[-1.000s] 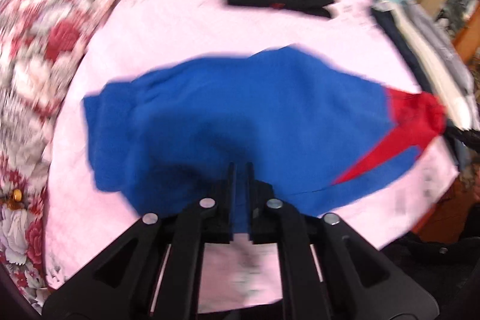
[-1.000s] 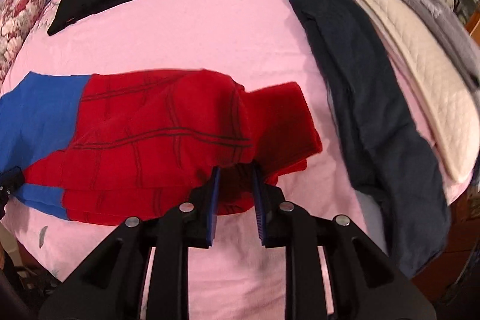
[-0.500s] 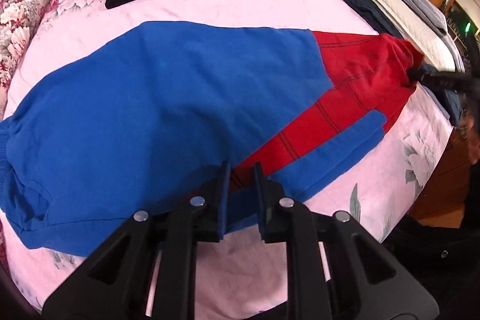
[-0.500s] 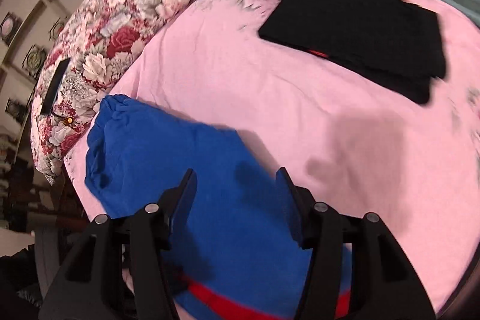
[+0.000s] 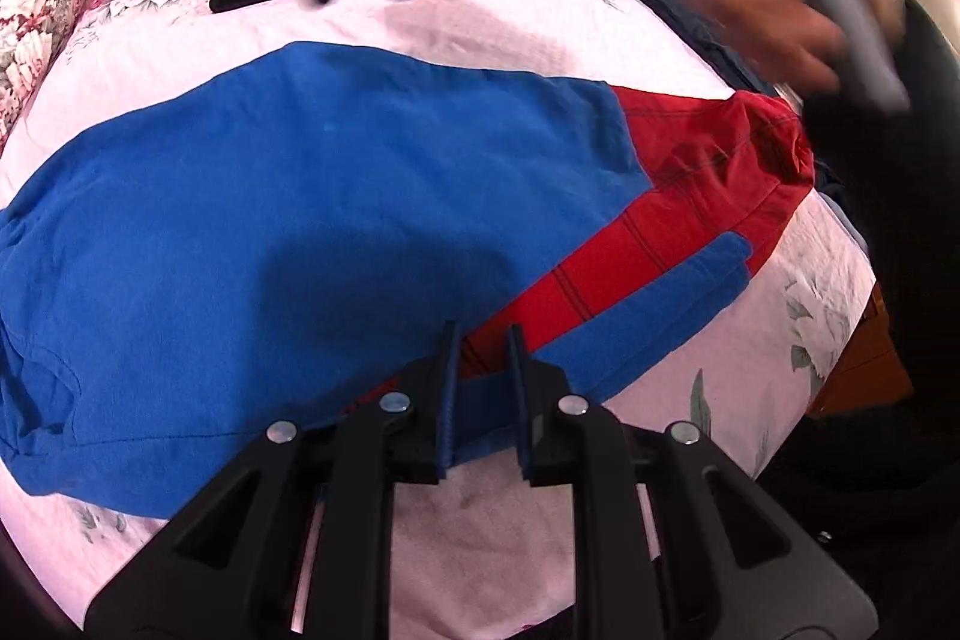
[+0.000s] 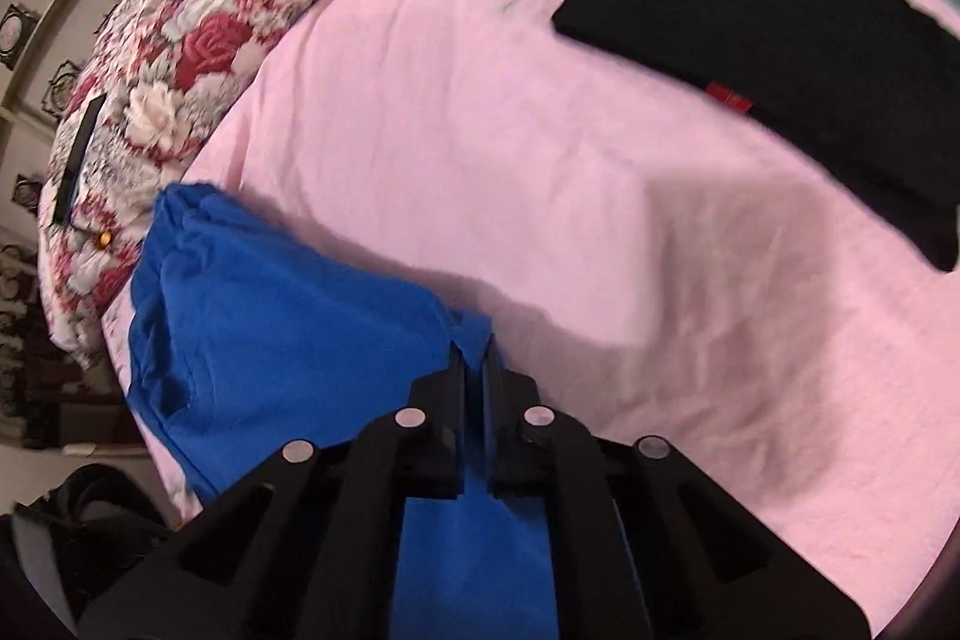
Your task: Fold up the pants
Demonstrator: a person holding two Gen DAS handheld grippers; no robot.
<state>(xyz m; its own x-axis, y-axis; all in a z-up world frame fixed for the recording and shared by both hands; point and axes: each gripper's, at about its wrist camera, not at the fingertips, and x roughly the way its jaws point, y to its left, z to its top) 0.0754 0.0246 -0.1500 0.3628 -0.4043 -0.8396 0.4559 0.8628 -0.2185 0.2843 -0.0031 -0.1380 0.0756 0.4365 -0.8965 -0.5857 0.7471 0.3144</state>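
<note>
My left gripper jaws parted over pants hem on bed; my right gripper jaws clenched on pants' blue edge.

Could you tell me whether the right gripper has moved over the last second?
Yes. The right gripper swung away from the red leg end toward the flowered pillow, now pinching the blue pants.

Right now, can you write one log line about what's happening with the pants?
step: folding | item: blue-and-red cotton pants flat on pink bedsheet | left gripper: slightly open over hem | right gripper: shut on blue edge
</note>
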